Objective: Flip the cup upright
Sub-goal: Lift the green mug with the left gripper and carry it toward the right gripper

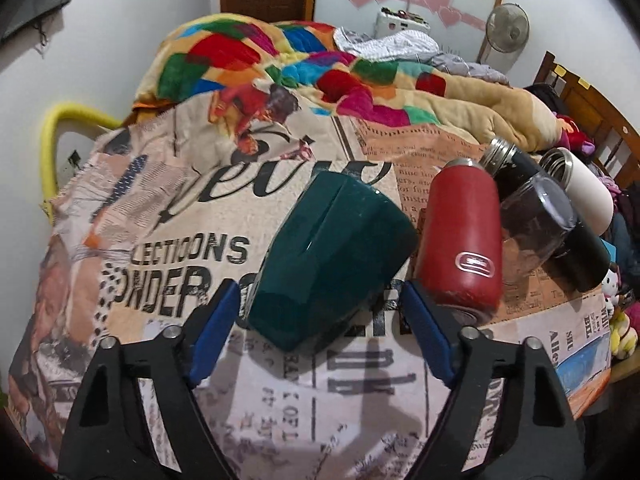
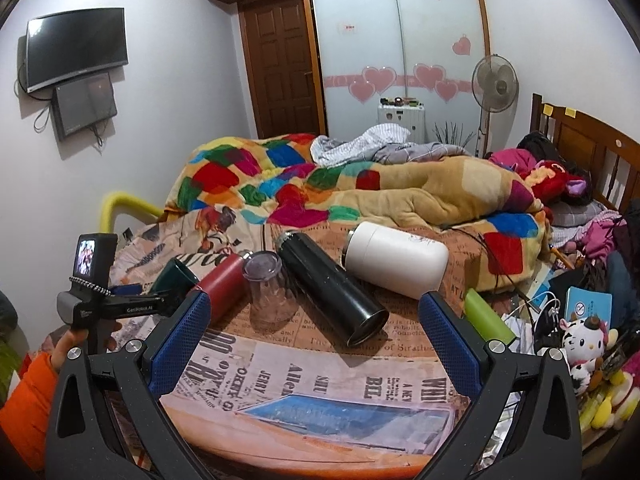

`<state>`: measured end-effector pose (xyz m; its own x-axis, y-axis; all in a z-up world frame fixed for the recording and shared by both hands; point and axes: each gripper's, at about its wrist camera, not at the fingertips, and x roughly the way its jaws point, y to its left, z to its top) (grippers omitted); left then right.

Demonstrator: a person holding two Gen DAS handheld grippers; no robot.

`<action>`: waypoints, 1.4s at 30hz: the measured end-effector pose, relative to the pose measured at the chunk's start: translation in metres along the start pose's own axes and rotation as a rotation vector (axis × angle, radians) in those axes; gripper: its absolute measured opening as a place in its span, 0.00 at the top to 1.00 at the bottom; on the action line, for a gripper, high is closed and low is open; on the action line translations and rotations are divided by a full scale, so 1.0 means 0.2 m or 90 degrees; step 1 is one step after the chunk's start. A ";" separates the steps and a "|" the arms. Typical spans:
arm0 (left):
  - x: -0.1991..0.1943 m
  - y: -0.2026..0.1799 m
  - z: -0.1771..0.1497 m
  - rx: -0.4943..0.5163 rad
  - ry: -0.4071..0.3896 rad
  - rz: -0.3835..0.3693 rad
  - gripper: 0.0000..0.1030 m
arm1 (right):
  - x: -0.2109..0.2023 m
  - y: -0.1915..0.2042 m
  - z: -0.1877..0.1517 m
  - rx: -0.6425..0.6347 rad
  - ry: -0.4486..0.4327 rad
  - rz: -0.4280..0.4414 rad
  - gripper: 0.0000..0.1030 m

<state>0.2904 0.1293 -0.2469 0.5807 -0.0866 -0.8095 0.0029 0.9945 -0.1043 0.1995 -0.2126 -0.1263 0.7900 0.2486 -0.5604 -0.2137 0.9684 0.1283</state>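
Note:
A dark green cup (image 1: pixel 328 256) lies tilted on its side on the newspaper-print cloth (image 1: pixel 168 248), its base end toward me. My left gripper (image 1: pixel 320 312) is open, its blue pads on either side of the cup's near end, not touching it. In the right wrist view the green cup (image 2: pixel 176 278) shows at the left behind the left gripper's body (image 2: pixel 116 304). My right gripper (image 2: pixel 314 316) is open and empty above the cloth, in front of the other vessels.
A red flask (image 1: pixel 460 240), an upside-down clear tumbler (image 2: pixel 268 288), a black flask (image 2: pixel 332 284) and a white flask (image 2: pixel 396 258) lie right of the cup. A colourful quilt (image 2: pixel 320 184) is behind. Clutter and plush toys (image 2: pixel 584 344) sit at right.

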 end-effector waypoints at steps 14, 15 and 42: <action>0.12 0.01 0.02 0.009 -0.019 -0.008 0.35 | 0.09 0.04 -0.01 -0.018 0.027 -0.004 0.00; 0.11 0.01 0.02 0.010 -0.020 -0.001 0.35 | 0.09 0.04 -0.01 -0.019 0.027 -0.005 0.00; -0.78 -0.52 -0.07 0.128 -0.159 -0.049 0.35 | -0.21 0.08 0.00 -0.027 -0.035 0.015 0.00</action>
<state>0.1882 0.0384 -0.1183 0.7542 -0.1700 -0.6343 0.2010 0.9793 -0.0235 0.1634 -0.2082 -0.1018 0.8145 0.2738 -0.5115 -0.2564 0.9607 0.1060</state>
